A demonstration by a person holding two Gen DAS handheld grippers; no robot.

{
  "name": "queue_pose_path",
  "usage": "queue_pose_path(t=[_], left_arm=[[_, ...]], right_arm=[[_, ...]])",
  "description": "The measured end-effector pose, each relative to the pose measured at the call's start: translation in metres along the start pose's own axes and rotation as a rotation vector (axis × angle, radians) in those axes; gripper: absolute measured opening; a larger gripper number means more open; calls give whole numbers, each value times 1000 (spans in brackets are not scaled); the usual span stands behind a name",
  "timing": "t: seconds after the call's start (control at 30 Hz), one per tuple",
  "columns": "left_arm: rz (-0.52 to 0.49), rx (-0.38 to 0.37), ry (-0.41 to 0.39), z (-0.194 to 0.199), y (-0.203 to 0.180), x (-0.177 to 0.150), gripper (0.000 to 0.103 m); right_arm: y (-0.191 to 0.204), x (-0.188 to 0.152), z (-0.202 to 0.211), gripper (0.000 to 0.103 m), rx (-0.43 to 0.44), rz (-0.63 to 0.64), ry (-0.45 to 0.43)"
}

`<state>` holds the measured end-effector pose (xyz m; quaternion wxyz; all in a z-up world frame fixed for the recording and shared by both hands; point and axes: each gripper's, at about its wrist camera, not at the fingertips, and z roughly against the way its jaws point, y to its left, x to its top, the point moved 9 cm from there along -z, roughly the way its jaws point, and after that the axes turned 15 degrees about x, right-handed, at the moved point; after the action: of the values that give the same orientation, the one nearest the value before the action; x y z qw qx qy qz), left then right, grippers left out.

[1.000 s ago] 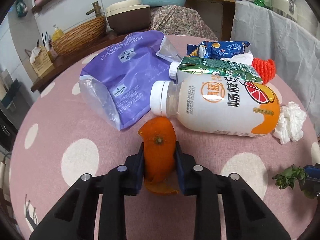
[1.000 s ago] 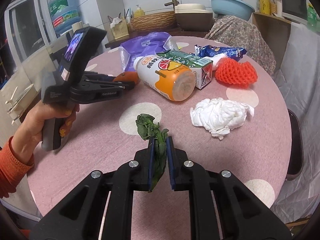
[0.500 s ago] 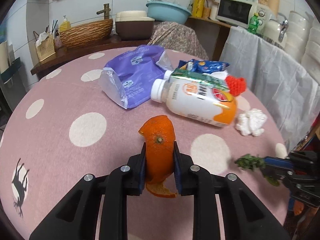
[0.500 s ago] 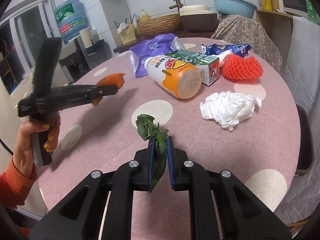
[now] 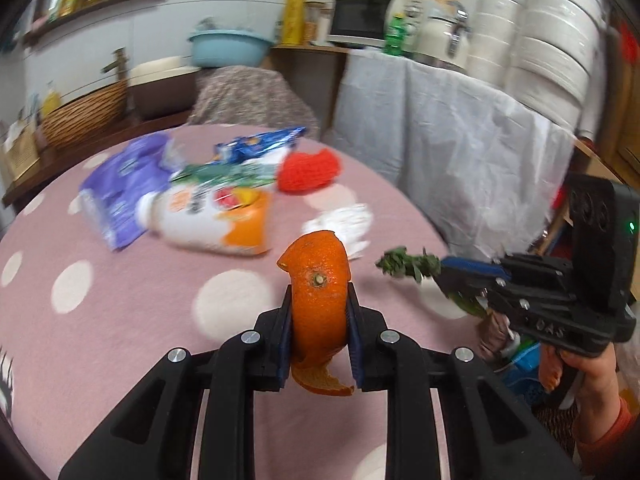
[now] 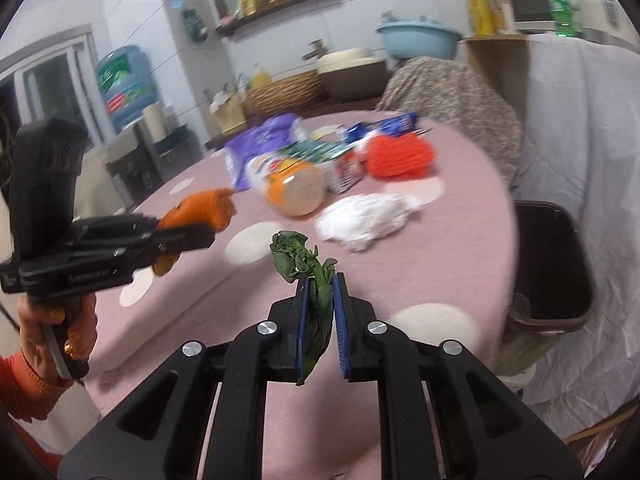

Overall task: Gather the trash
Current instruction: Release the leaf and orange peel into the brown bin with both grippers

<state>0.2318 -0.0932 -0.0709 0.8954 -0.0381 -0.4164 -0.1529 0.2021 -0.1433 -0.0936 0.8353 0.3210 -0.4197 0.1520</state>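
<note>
The orange peel [image 5: 318, 280] stands upright between the fingers [image 5: 285, 320] of the left gripper [image 5: 318, 328], clamped at its middle, with a curl hanging out below; it is lifted off the counter [image 5: 120, 320]; the green leaf scrap [image 6: 310, 268] is pinched the same way in the right gripper [image 6: 320, 320], its long axis running along the fingers [image 6: 341, 320], the crumpled top sticking out in front and the tip hanging below the pads.

The relation that matters now is where the bin [image 6: 550, 268] lies; in the right wrist view it is a dark container just beside the counter edge, low and to the right of the leaf, its mouth open upward; the right gripper is clearly nearer to it, so I judge the leaf goes in first, with a swing to the right and down; the left gripper is on the far side of the right one from the bin and must cross over after it.

Farther out on the counter remain the juice bottle [image 6: 294, 188] lying on its side, the white tissue [image 6: 366, 220], the red net [image 6: 400, 156], the purple bag [image 5: 124, 188] and the blue wrapper [image 5: 260, 144]; all are blurred.
</note>
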Motion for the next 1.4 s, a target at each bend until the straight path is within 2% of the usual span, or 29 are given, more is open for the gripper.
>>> queue_pose_path(t=[0.2,0.3,0.37,0.5,0.6,0.8,0.97,1.07,1.1,1.2,1.4], left_arm=[[-84,-103,17,-20,-55,29,23],[-110,-151,54,-37,-78,46,23],[-126,-172,72,-46,-92,55,23],[-150,-208,101,-66,-122,79,23],[-153,-214,118,-85,-140,96,23],[-185,-180,152,-126,-173,124,23],[-209,-172,205,-167,-199,131,23],[-212,-164,255,-192,-212,131,23],[-212,-161,267,-199,-214,132,23],[-227,-136,306,-224,-225,133,23],[-266,-95,386,-265,-249,127,23]], right_arm=[[-88,21,54,13,-185,-93,-89],[-136,25,64,13,-285,-120,-81],[-164,24,63,13,-321,-144,-66],[-225,16,46,13,-365,-191,7],[-267,8,27,13,-365,-247,54],[-338,-13,-19,13,-363,-369,133],[-372,-37,-51,13,-365,-418,189],[-383,-44,-60,17,-339,-460,183],[-384,-45,-59,21,-349,-461,180],[-382,-47,-54,44,-363,-441,160],[-367,-46,-13,49,-397,-420,67]])
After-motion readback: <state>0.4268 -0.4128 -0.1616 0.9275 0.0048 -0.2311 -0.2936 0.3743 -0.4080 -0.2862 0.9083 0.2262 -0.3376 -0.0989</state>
